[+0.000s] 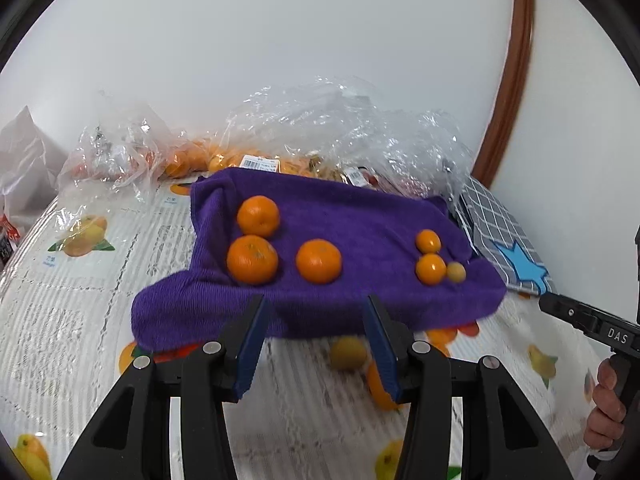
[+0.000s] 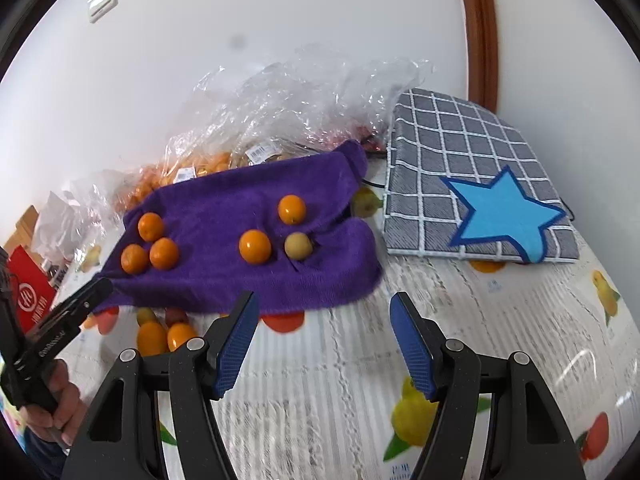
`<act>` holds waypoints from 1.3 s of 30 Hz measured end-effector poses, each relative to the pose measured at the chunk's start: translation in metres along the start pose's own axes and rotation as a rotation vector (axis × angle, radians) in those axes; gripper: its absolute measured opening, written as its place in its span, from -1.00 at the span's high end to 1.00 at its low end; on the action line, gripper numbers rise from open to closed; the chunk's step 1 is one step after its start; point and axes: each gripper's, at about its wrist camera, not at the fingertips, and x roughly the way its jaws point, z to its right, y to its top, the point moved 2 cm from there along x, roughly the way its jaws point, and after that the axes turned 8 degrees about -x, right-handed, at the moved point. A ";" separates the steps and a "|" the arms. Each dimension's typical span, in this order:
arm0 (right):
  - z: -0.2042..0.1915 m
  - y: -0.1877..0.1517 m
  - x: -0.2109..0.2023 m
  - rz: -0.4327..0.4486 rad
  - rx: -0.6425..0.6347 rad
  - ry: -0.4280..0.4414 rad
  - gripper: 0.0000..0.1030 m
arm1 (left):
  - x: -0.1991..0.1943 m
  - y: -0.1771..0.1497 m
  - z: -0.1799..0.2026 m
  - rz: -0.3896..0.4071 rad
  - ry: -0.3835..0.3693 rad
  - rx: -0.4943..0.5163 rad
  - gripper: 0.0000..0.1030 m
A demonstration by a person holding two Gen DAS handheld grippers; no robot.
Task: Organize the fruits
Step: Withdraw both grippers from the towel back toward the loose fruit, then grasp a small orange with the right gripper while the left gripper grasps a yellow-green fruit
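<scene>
A white wall with a switch plate and brown wooden trim.

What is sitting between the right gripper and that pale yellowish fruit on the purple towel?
Nothing visible. The right gripper is open over the tablecloth just short of the purple towel, and only bare towel lies between it and the pale fruit; an orange sits beside it.

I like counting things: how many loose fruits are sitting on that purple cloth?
6. Three bigger oranges cluster on the left of the purple cloth. Two small oranges and a pale yellowish fruit sit on the right. More fruit stays bagged behind.
</scene>
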 end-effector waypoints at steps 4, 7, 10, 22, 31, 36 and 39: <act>-0.005 -0.010 -0.006 0.034 -0.011 -0.024 -0.30 | -0.004 -0.005 -0.004 -0.020 0.009 -0.002 0.10; -0.013 -0.012 -0.003 0.044 -0.048 -0.043 -0.22 | -0.004 -0.007 -0.009 -0.039 0.019 -0.018 0.09; -0.029 -0.013 0.005 0.042 -0.111 -0.055 -0.13 | -0.002 -0.006 -0.015 -0.051 0.039 -0.039 0.10; -0.091 -0.021 0.050 -0.078 -0.193 0.241 0.39 | -0.008 -0.002 -0.037 -0.041 0.074 -0.082 0.10; -0.118 -0.018 0.061 -0.102 -0.234 0.357 0.37 | -0.005 -0.003 -0.033 -0.049 0.077 -0.068 0.10; -0.128 -0.021 0.075 -0.172 -0.241 0.422 0.37 | -0.005 -0.001 -0.040 -0.046 0.062 -0.109 0.10; -0.126 -0.021 0.067 -0.133 -0.264 0.390 0.37 | -0.003 -0.002 -0.038 -0.058 0.062 -0.099 0.10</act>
